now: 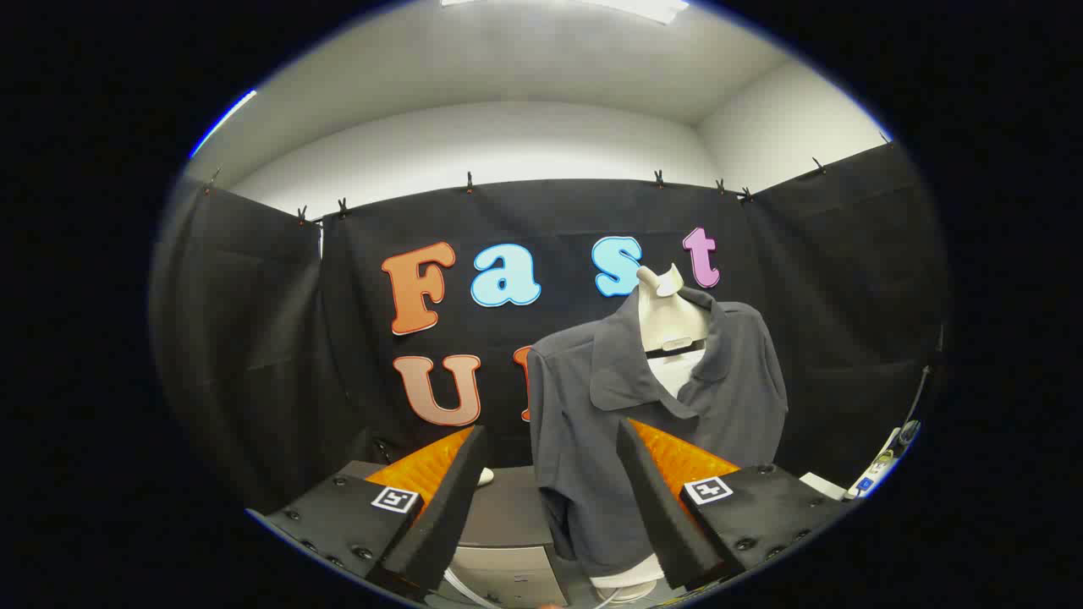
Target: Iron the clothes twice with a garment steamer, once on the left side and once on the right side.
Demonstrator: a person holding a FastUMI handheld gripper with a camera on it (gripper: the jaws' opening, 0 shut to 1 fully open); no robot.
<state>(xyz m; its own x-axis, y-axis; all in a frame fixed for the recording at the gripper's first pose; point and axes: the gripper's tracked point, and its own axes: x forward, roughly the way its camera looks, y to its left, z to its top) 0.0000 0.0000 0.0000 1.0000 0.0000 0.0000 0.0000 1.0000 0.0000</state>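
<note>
The black cloth wall [254,338] of the booth spans the background, clipped along its top edge, with a pale wall and ceiling above it. In front of it, beyond the fingers and slightly to the right of the gap between them, a dark grey polo shirt [584,423] hangs on a pale mannequin torso [664,317]; the collar lies open, showing the neck stump and a white patch of chest. The shirt's lower right part is covered by the right finger, and the hem and mannequin base [626,584] are only partly visible low between the fingers. A grey boxy surface [508,516] sits below and left of the shirt, its front cut off, so what it is cannot be told. A small white rounded object [484,476] peeks out just behind the left finger, mostly hidden. At the far right, a white item with cables [880,465] is squeezed and too distorted to identify. The gripper [550,440] points level toward the shirt, its jaws spread wide, holding nothing, both fingers well short of the cloth. Which of these things, if any, is the garment steamer cannot be told.
</note>
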